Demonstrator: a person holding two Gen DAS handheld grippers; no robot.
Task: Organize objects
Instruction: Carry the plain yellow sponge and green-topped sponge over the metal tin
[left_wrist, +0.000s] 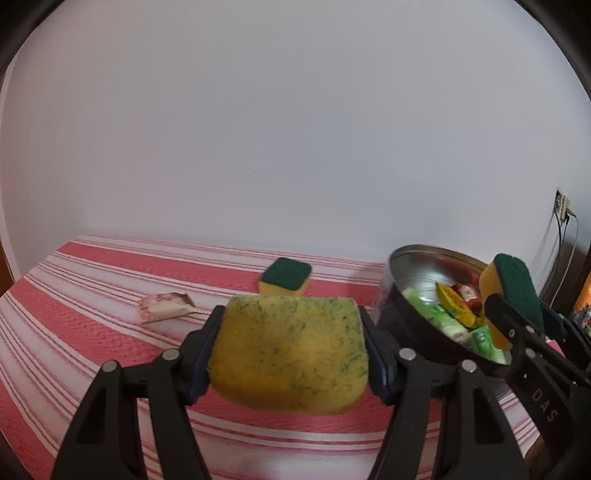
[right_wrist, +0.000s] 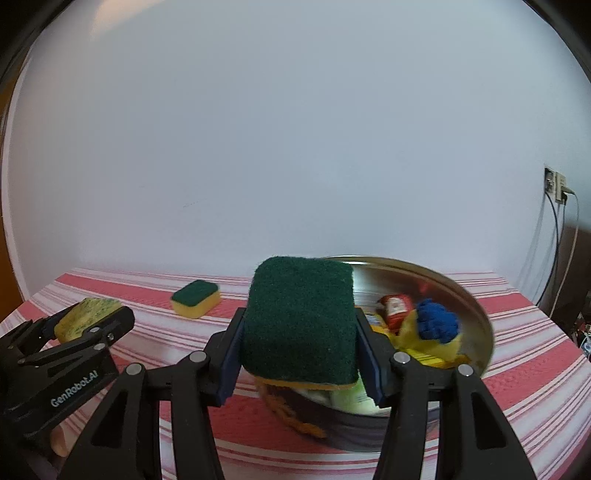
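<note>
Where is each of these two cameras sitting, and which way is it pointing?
Left wrist: sits behind the left gripper, facing the wall over its yellow-side-up sponge; right gripper shows at right.
Right wrist: sits behind the right gripper, facing its green-side-up sponge and metal bowl.
Shared: loose sponge, bowl, striped cloth.

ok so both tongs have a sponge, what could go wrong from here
1. The bowl is tilted and already full of packets; the right tongs dropping their sponge in could tip it or spill some.
2. The left tongs pinch their sponge only at its edges; the soft foam may slip.
</note>
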